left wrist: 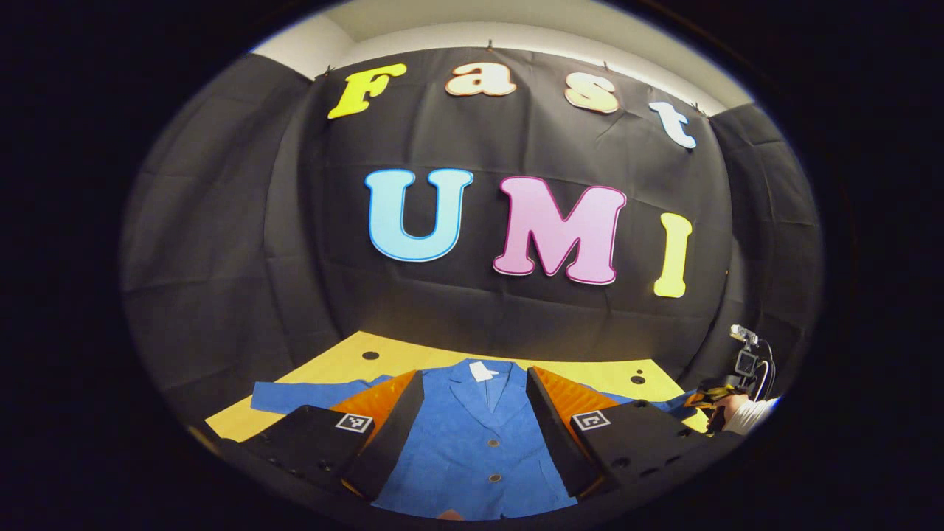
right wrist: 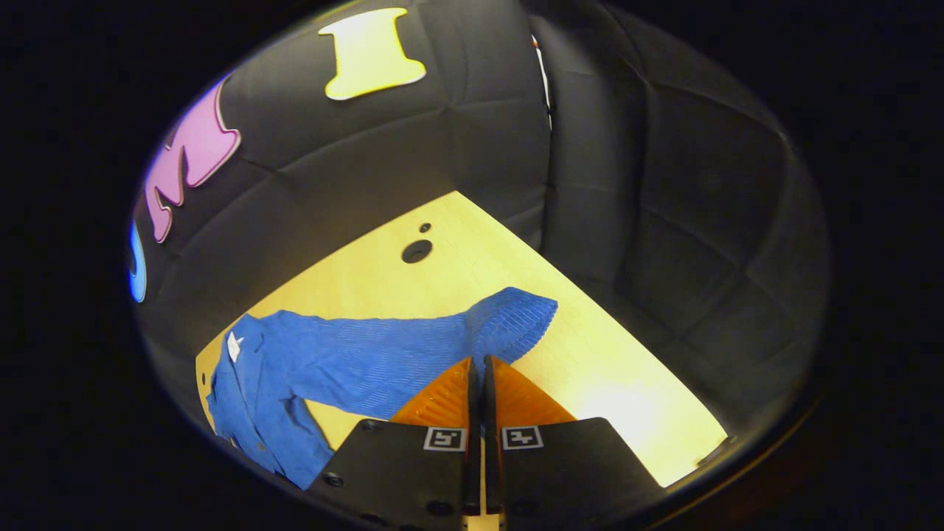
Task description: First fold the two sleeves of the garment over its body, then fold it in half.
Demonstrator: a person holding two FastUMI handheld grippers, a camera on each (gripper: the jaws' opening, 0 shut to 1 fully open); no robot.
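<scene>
At the lower centre of the left gripper view, the blue garment [left wrist: 472,442] lay flat on the yellow surface [left wrist: 590,372], framed by the left gripper [left wrist: 472,431] with jaws wide and empty, while the right gripper [right wrist: 478,369], jaws nearly together, seemingly pinched the sleeve [right wrist: 413,354] to fold it.

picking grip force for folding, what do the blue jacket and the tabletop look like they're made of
The blue jacket looks like soft woven or fine-corded cloth with a matte finish: its sleeve shows ribbed texture and lies limp with gentle wrinkles. The tabletop looks like pale wood or laminate, smooth with a slight sheen, judging by the bright glare patch; which one cannot be told.
</scene>
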